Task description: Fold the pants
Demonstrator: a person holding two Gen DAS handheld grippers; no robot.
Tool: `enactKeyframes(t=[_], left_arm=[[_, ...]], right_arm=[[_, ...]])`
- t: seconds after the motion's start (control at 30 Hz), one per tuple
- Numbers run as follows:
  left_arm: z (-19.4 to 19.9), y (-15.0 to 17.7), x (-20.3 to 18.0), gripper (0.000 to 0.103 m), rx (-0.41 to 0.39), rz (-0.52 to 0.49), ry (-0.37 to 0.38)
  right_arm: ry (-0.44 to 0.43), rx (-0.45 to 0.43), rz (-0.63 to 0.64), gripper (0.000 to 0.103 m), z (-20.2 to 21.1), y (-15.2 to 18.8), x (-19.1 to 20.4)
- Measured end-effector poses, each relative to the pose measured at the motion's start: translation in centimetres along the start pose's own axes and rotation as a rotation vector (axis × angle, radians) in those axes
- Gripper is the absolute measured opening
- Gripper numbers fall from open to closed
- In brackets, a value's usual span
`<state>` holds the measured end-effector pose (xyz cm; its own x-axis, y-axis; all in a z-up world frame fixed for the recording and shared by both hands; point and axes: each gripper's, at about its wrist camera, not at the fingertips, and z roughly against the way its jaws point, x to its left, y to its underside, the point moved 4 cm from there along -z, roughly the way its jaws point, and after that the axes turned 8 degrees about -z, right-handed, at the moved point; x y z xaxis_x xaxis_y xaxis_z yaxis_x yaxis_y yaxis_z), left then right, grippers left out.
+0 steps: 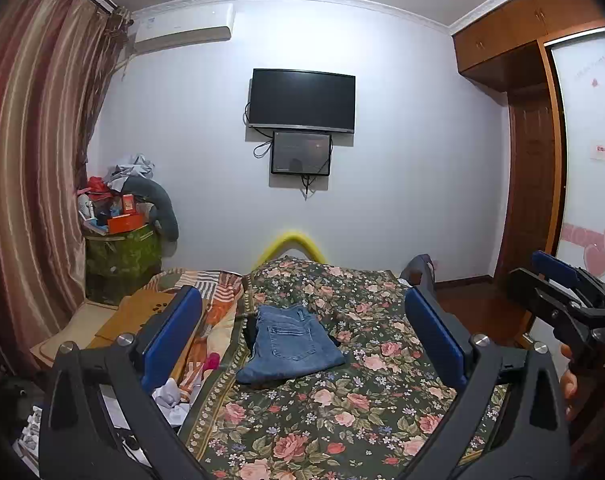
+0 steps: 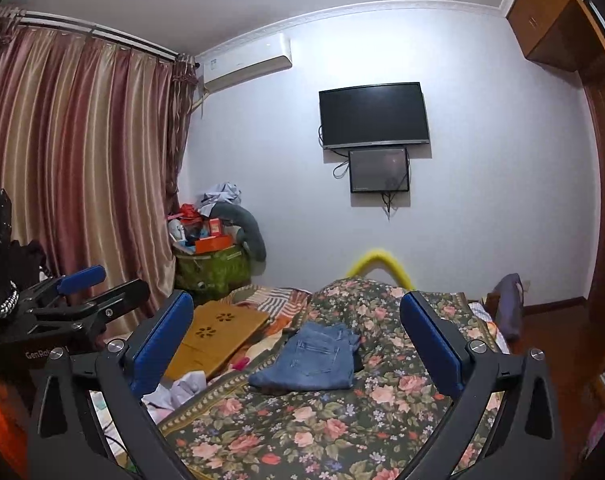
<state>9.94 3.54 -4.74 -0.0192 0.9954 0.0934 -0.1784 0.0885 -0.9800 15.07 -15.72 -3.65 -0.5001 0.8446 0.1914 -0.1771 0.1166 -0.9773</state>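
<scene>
Blue jeans lie folded into a compact bundle on the floral bedspread, back pocket up. They also show in the right wrist view. My left gripper is open and empty, held above the bed short of the jeans. My right gripper is open and empty, also held back above the bed. Each gripper shows in the other's view: the right one at the right edge, the left one at the left edge.
A brown lap desk and a striped blanket lie left of the bedspread, with white cloth near the front. A cluttered green bin stands by the curtain. A TV hangs on the far wall. A wardrobe stands right.
</scene>
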Motion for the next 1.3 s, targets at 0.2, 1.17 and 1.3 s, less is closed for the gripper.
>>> enactKeyframes(t=[0.2,1.17,1.3], left_arm=[[-0.1,0.0,-0.5,0.103,-0.002,-0.007,0.014],[-0.9,0.2,-1.4,0.103,0.01,-0.021,0.051],[-1.0,0.3,-1.4,0.103,0.012,-0.019,0.053]], right_arm=[[0.009,0.006,-0.004,0.103,0.1,-0.2,-0.1],[0.036,0.006,-0.034,0.103,0.6,-0.5,-0.8],[0.038,0.009,-0.035,0.103,0.4,-0.5,-0.8]])
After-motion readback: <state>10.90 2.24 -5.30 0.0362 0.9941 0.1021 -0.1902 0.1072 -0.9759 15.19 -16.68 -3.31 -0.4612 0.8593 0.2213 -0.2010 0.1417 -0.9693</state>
